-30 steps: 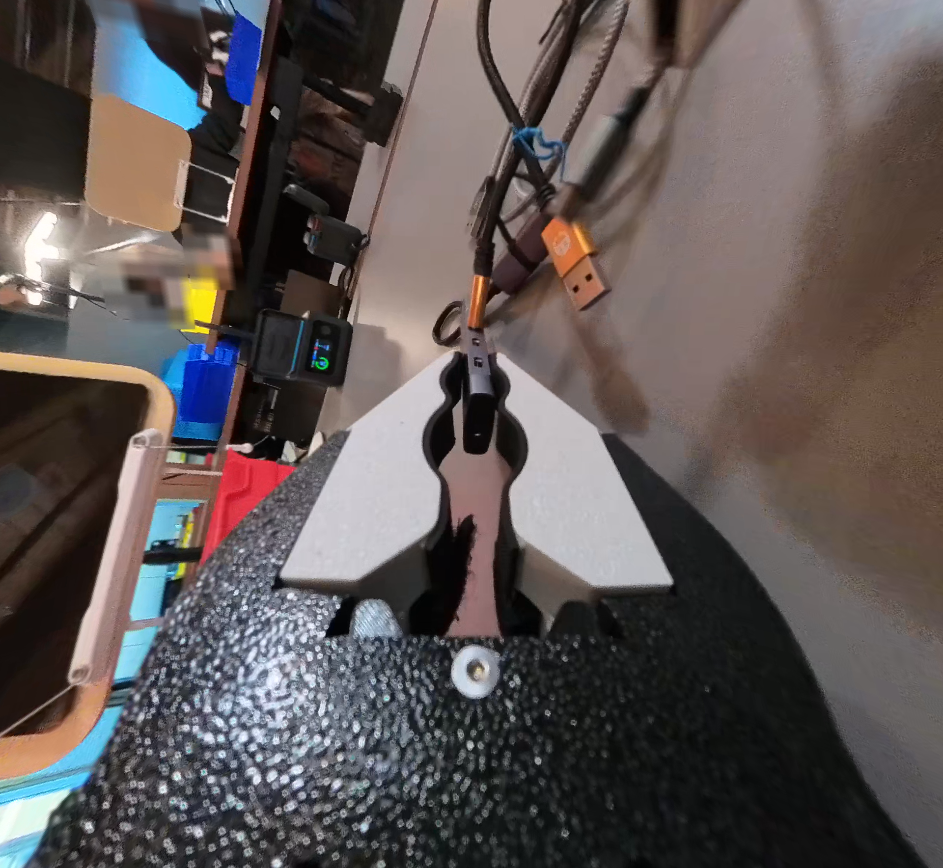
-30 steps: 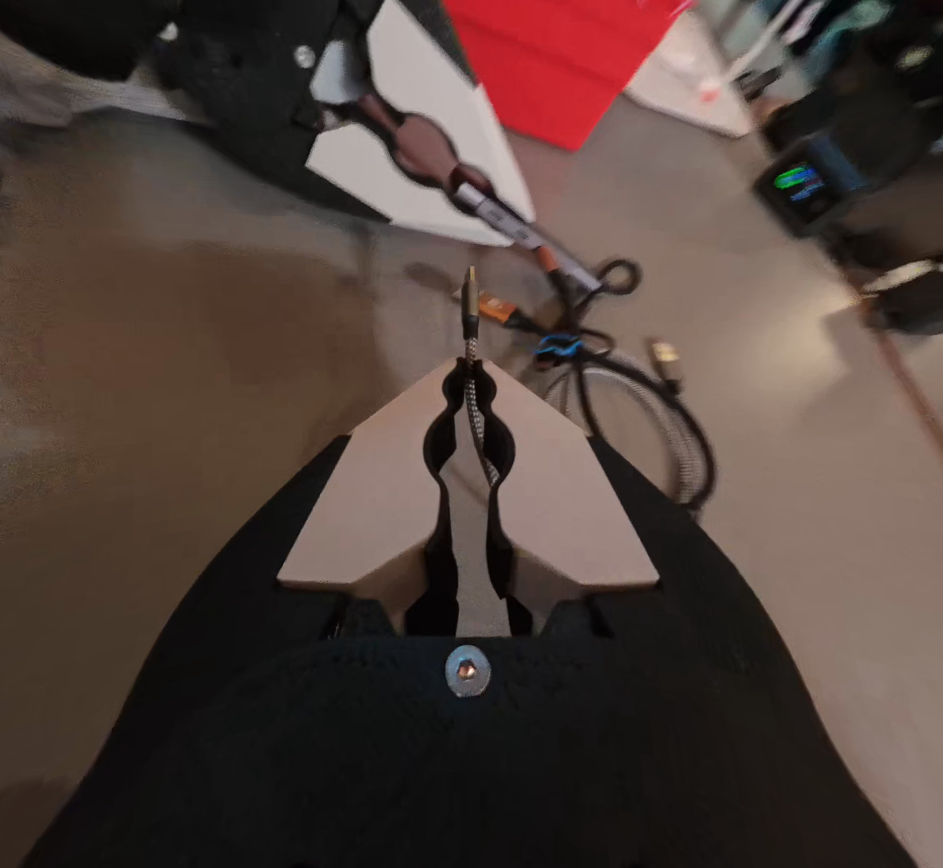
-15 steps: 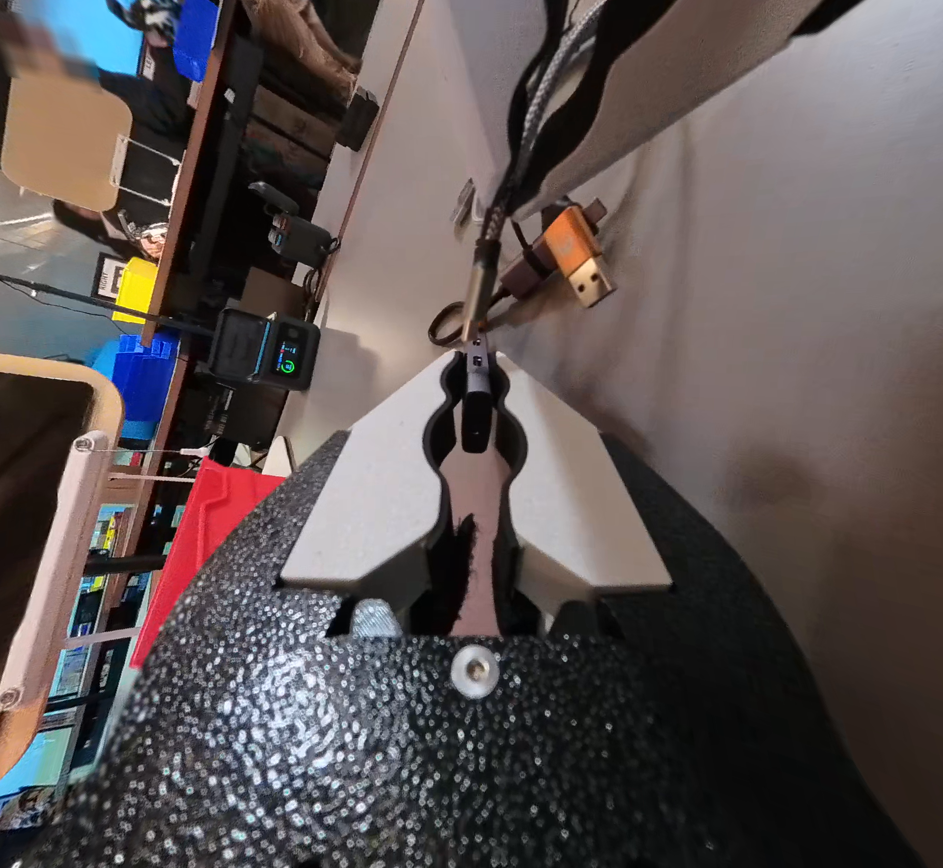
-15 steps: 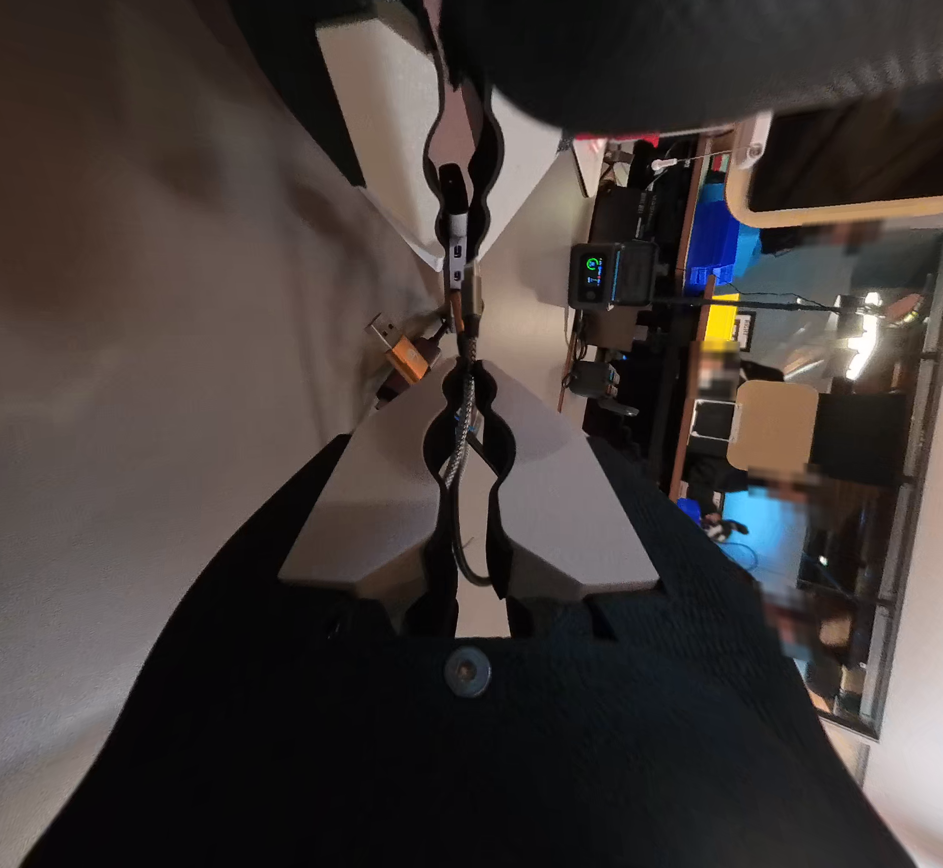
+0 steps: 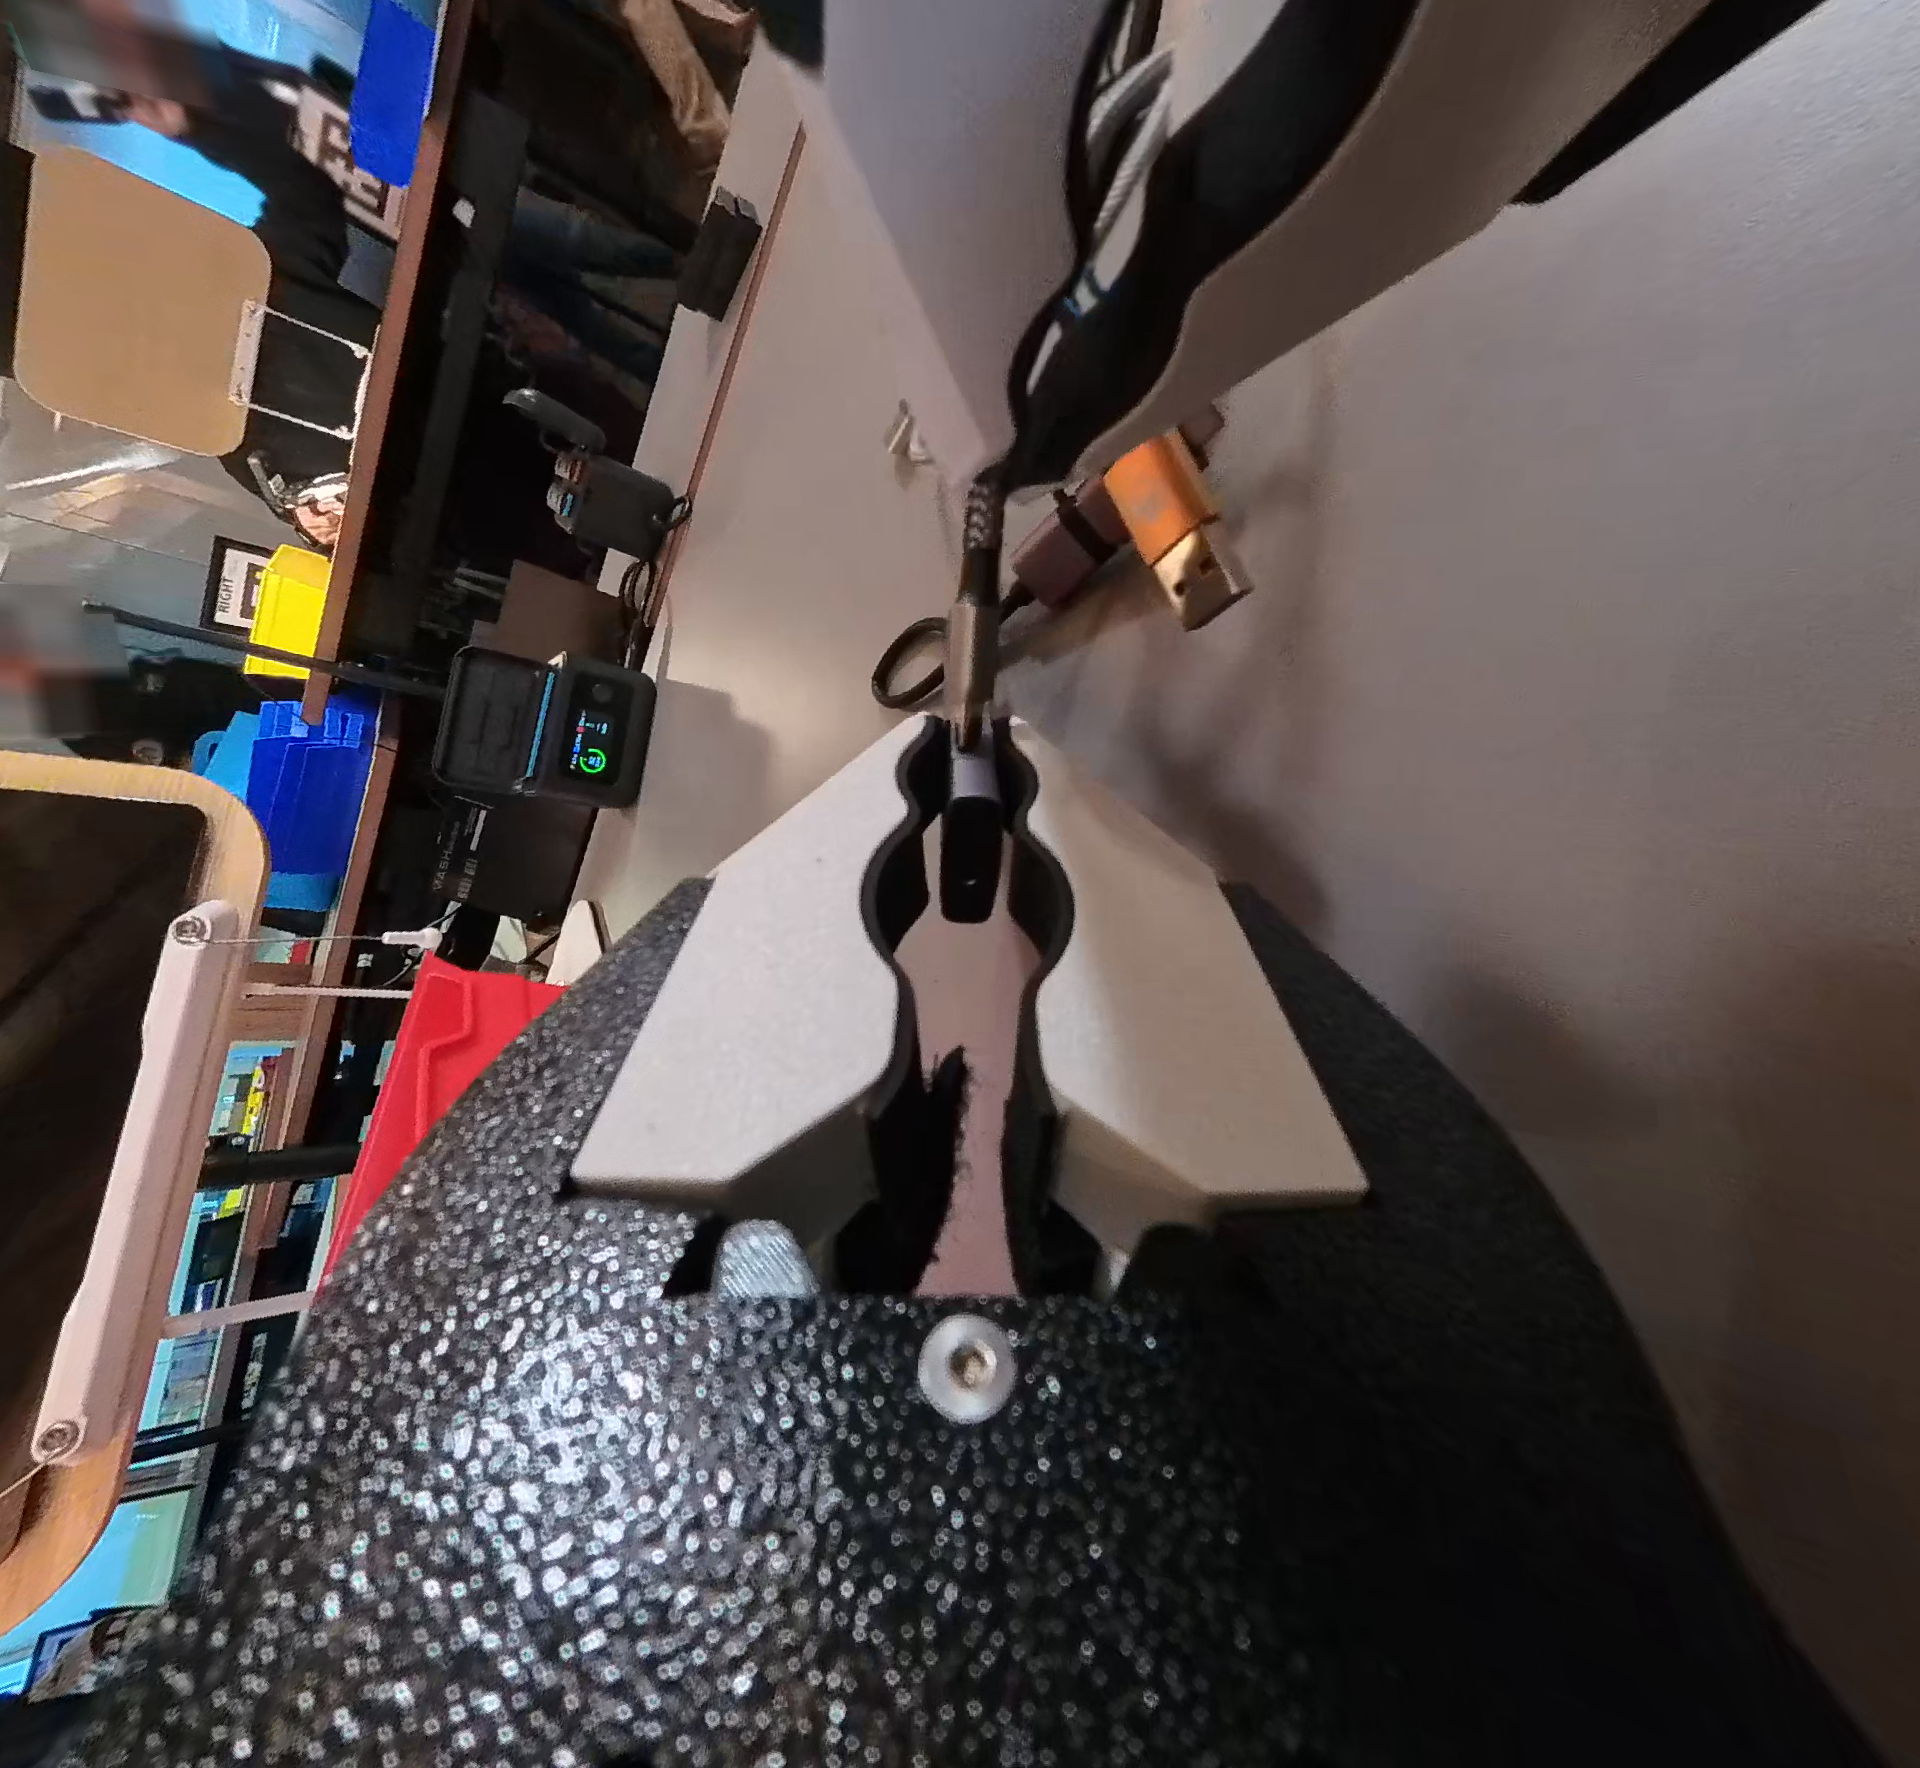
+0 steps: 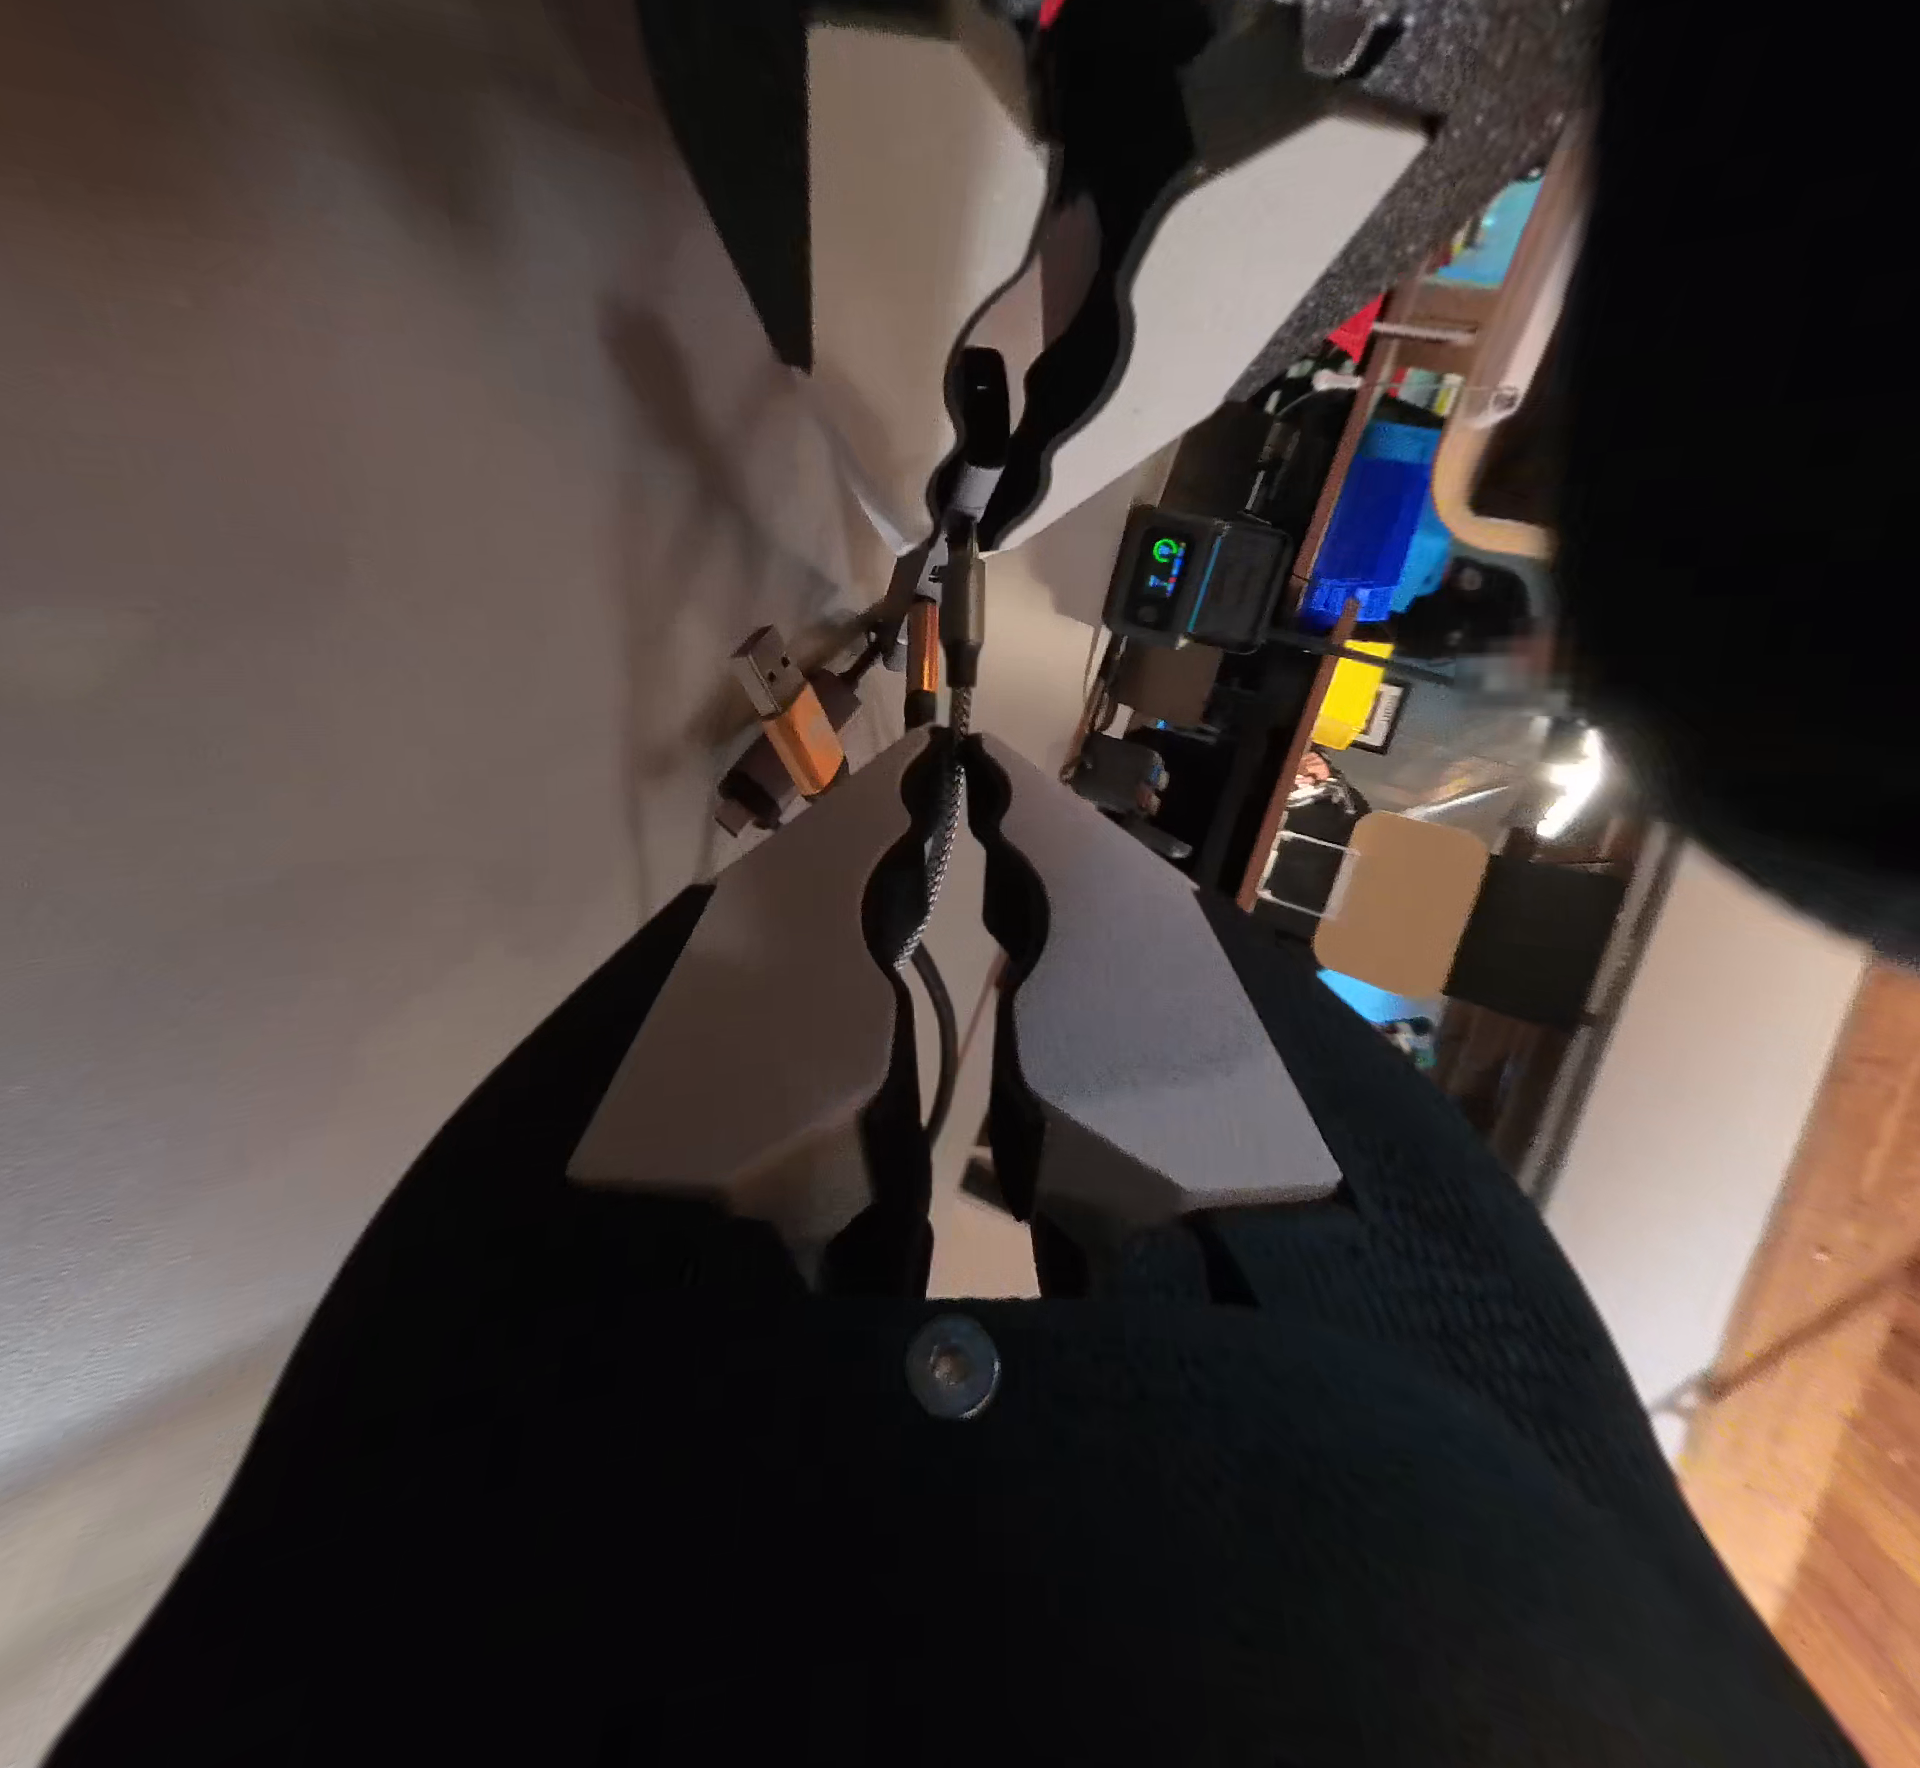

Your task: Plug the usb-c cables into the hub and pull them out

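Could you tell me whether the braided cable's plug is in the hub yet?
Apparently in: the plug meets the hub's end with no visible gap; depth unclear.

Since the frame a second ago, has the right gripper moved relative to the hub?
Yes. In the left wrist view, the right gripper has closed in on the hub, which is clamped by the left gripper. Its braided cable plug now meets the hub's end.

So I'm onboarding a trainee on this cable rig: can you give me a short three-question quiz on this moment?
1. True or false: the left gripper holds the hub.
2. Which gripper pinches the braided cable? A left, B right.
3. Fill in: the loose USB-A plug on the table has an ____ shell.

Key: 1 true; 2 B; 3 orange.
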`<state>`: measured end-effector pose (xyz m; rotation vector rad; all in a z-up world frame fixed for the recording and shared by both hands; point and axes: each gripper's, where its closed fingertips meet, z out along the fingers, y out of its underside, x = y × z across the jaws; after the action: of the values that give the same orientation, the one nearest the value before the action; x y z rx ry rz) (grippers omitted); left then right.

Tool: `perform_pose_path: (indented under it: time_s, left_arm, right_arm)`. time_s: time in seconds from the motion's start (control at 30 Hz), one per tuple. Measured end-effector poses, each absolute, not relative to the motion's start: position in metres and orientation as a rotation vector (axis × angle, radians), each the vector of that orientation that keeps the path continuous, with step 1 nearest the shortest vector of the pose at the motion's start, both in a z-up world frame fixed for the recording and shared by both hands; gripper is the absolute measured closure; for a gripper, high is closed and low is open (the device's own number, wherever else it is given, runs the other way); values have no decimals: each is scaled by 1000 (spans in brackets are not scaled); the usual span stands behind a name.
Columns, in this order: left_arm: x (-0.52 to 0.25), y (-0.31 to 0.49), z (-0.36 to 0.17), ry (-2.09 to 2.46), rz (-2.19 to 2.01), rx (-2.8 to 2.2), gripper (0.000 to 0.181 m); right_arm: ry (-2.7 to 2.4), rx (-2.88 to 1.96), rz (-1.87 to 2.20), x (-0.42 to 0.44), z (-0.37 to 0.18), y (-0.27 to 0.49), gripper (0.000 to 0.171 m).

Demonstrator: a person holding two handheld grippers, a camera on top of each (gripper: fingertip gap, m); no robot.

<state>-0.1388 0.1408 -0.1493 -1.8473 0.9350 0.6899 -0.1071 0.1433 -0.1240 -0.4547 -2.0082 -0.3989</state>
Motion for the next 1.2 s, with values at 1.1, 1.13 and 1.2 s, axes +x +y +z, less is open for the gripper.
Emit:
perform_pose_path:
  time_s: [1.1,1.13,1.2]
  left_arm:
    - [-139,142,-147,860,574,-1933,174]
    - [-139,142,-147,860,575,-1934,174]
    - [-138,142,-147,857,575,-1936,174]
  right_arm:
    - [-1902,-173,-658,-113,-113,148,171]
    - [-1900,-173,-663,-113,-112,148,171]
    - [-1897,-168,-669,-113,-112,148,171]
